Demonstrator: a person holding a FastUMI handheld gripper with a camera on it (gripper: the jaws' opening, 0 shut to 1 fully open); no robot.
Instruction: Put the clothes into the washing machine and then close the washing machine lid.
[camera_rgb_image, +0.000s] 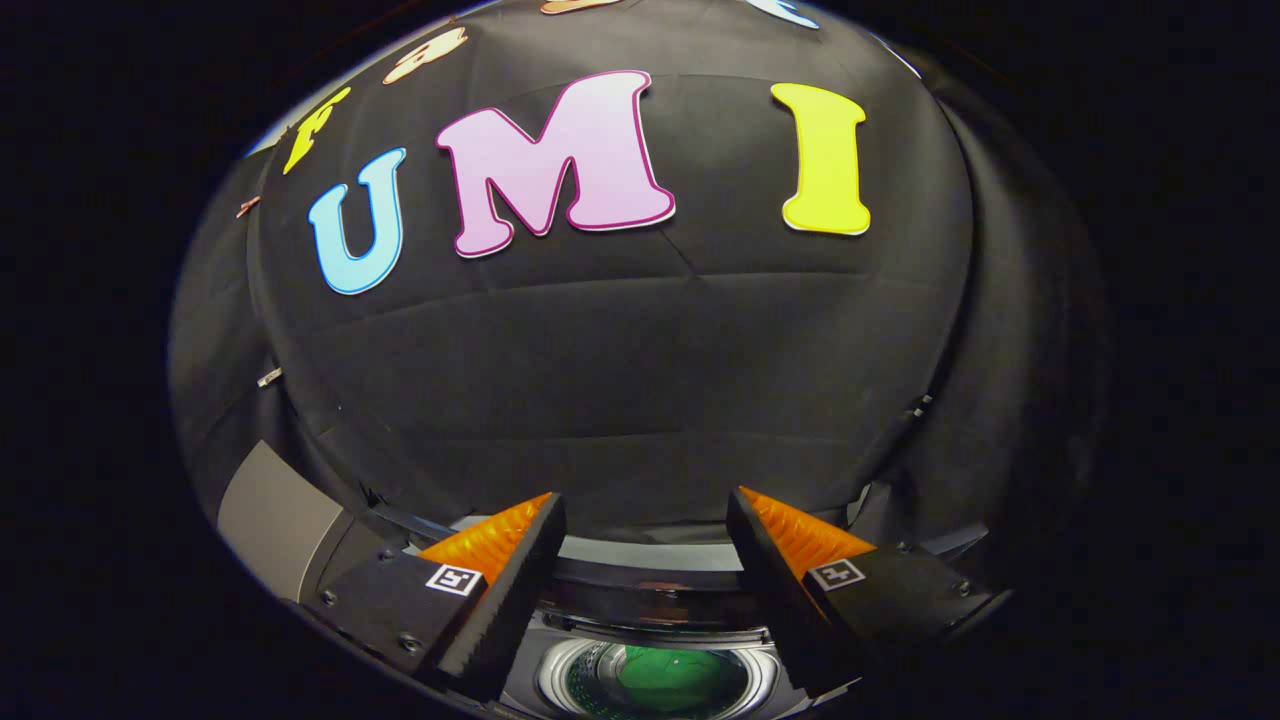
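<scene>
Green cloth, a crumpled garment (665, 678), lay down inside the round silver-rimmed drum of the top-loading washing machine (560, 672), and you could see it between and below your fingers. Your gripper (645, 520) stood wide apart, its two fingers holding nothing, with only air between them. The machine's dark curved lid (650, 552) stood raised just beyond the fingertips, in front of the black cloth wall (640, 380). A grey panel (280, 520) sat beside the left finger

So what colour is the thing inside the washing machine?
Green. It lies in the drum of the washing machine, below the open gripper, seen in the gripper view.
</scene>
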